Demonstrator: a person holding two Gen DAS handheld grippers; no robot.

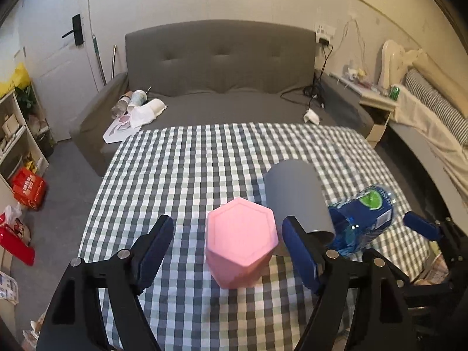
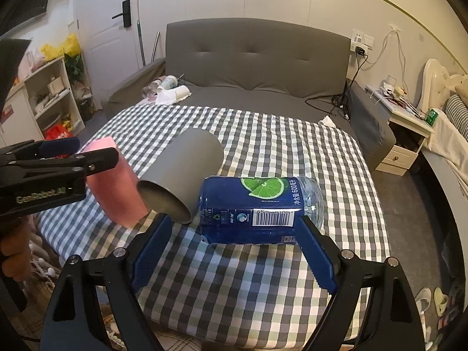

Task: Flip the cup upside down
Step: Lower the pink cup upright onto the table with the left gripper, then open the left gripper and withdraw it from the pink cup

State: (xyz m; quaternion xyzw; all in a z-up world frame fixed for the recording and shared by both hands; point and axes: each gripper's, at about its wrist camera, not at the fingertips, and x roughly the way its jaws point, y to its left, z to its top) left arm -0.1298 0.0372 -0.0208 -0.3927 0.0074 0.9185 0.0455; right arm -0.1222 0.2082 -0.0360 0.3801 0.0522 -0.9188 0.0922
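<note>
A pink hexagonal cup [image 1: 241, 241] stands with its closed base up on the checked tablecloth [image 1: 190, 161], between the fingers of my open left gripper [image 1: 231, 251], which do not touch it. It also shows in the right wrist view [image 2: 117, 187]. A grey cup [image 1: 297, 197] lies on its side beside it, mouth toward me [image 2: 184, 172]. A blue bottle [image 2: 257, 209] lies on its side right of the grey cup. My right gripper [image 2: 234, 251] is open just in front of the bottle, and it shows at the right edge of the left wrist view [image 1: 421, 228].
The table stands against a grey sofa [image 1: 219, 67] that carries paper cups and a cable. A white shelf [image 2: 49, 96] stands at the left. A nightstand [image 2: 406, 137] and a bed stand at the right. The table's near edge is just below my grippers.
</note>
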